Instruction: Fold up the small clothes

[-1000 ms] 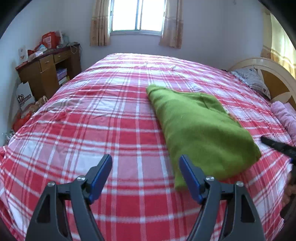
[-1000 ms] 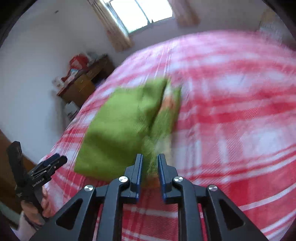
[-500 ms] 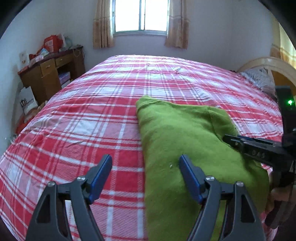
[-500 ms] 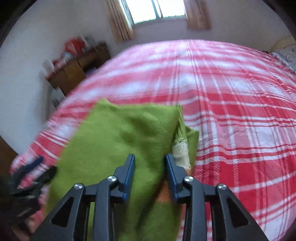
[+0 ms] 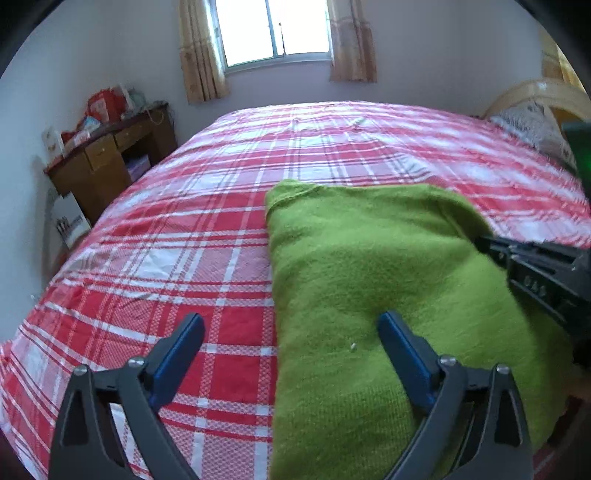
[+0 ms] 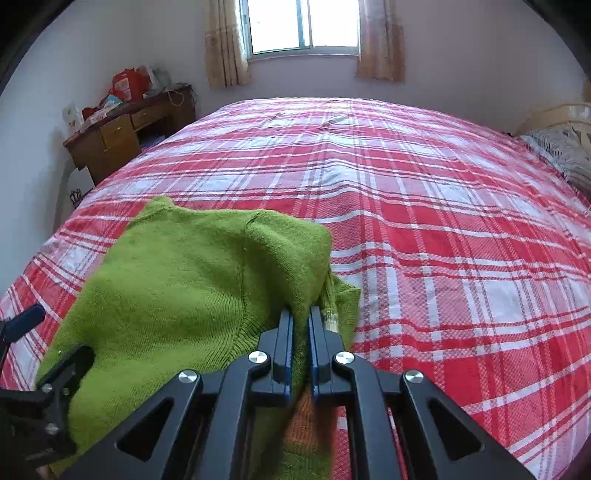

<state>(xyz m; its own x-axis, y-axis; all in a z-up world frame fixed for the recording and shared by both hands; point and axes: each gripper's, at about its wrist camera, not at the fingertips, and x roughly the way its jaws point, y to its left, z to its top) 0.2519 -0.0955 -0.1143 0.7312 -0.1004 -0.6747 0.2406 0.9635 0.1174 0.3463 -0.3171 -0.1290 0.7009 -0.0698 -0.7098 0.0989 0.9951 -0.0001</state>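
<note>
Green knitted sweater [image 6: 177, 288]: folded, lying on the near part of the bed [image 6: 443, 229], on its red-and-white plaid cover; an orange and pale striped part shows at its near right edge.

My right hand-held gripper [image 6: 301, 325]: angled down toward the bed from the near side, blue pads clenched on a bunched fold at the sweater's near right edge; knit fills the narrow slot between them. Its jaws have just been closing on that fold.

My left hand-held gripper [image 5: 291, 332]: also tilted down, at the sweater's left side. Released and spread wide, nothing pinched; its jaws have just been opening. Left finger [image 5: 181, 347] over bare plaid, right finger over the green knit, so the sweater's left edge runs between them. I cannot tell whether the right finger touches the cloth.

Beyond: wooden desk [image 6: 122, 140] with red packets at far left, curtained window [image 6: 303, 26] on the far wall, grey pillow [image 6: 561, 151] at far right.
</note>
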